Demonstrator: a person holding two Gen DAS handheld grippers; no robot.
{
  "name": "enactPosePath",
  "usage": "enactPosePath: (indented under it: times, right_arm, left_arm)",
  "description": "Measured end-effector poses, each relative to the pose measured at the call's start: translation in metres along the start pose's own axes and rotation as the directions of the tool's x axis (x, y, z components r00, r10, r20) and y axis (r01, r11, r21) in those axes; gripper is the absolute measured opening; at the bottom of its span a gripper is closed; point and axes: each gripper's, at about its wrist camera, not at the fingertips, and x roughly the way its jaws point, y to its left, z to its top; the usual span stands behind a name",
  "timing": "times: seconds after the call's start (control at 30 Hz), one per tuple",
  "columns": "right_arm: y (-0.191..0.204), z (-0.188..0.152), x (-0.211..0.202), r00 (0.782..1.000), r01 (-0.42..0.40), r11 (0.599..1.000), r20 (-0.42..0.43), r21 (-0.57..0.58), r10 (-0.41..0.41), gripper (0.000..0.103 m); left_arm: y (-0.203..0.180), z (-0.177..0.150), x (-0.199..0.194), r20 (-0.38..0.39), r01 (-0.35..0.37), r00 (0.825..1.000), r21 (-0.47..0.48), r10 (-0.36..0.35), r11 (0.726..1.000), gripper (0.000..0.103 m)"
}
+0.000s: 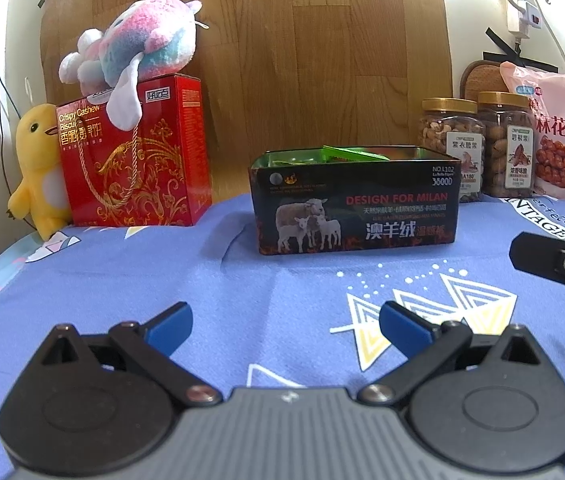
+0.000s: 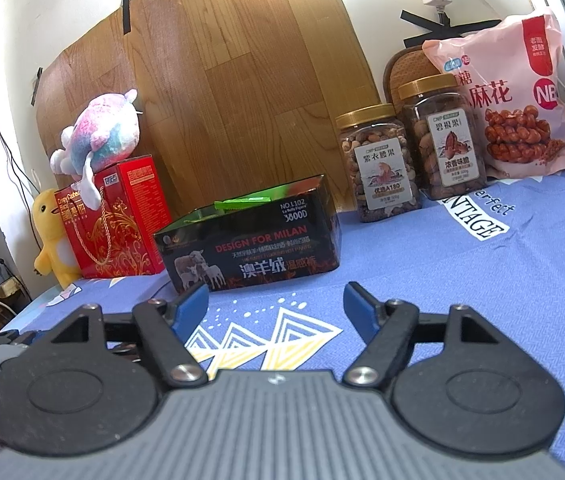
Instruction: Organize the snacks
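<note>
Left tool, right tool gaping; two nut jars.

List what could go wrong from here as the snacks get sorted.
The two nut jars stand close together, so open jaws reaching for one could tip the other. The pink snack bag leans behind them and may slump if they move. Green packets already poke above the black tin's rim.

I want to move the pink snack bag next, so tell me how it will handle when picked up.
The pink snack bag is soft film leaning on the wall, so it will probably sag and crinkle. It looks puffy, likely light for its size. The twists pictured on it may well be brittle; grip gently.
</note>
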Motion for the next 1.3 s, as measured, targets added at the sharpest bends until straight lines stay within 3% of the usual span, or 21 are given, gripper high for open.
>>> enactPosePath:
  times: [0.57, 0.87, 1.03, 1.3]
  right_arm:
    - [0.000, 0.000, 0.000, 1.000, 0.000, 1.000, 0.001, 0.001, 0.000, 0.077]
    - [0.002, 0.000, -0.010, 0.998, 0.043, 0.999, -0.049, -0.004, -0.043, 0.077]
    - [0.004, 0.022, -0.026, 0.997, 0.015, 1.000, -0.073, 0.010, -0.014, 0.082]
    - [0.009, 0.056, -0.052, 0.998, -0.050, 0.999, -0.048, 0.019, 0.051, 0.087]
  left_arm:
    - [0.000, 0.001, 0.002, -0.012, -0.004, 1.000, 0.005, 0.004, 1.000, 0.103]
    - [0.002, -0.001, -0.001, -0.081, -0.017, 0.997, 0.009, 0.017, 1.000, 0.103]
    - [0.001, 0.006, -0.012, -0.158, 0.012, 0.987, 0.006, -0.011, 1.000, 0.103]
    - [0.003, 0.035, -0.041, -0.134, 0.053, 0.990, 0.012, -0.051, 0.999, 0.103]
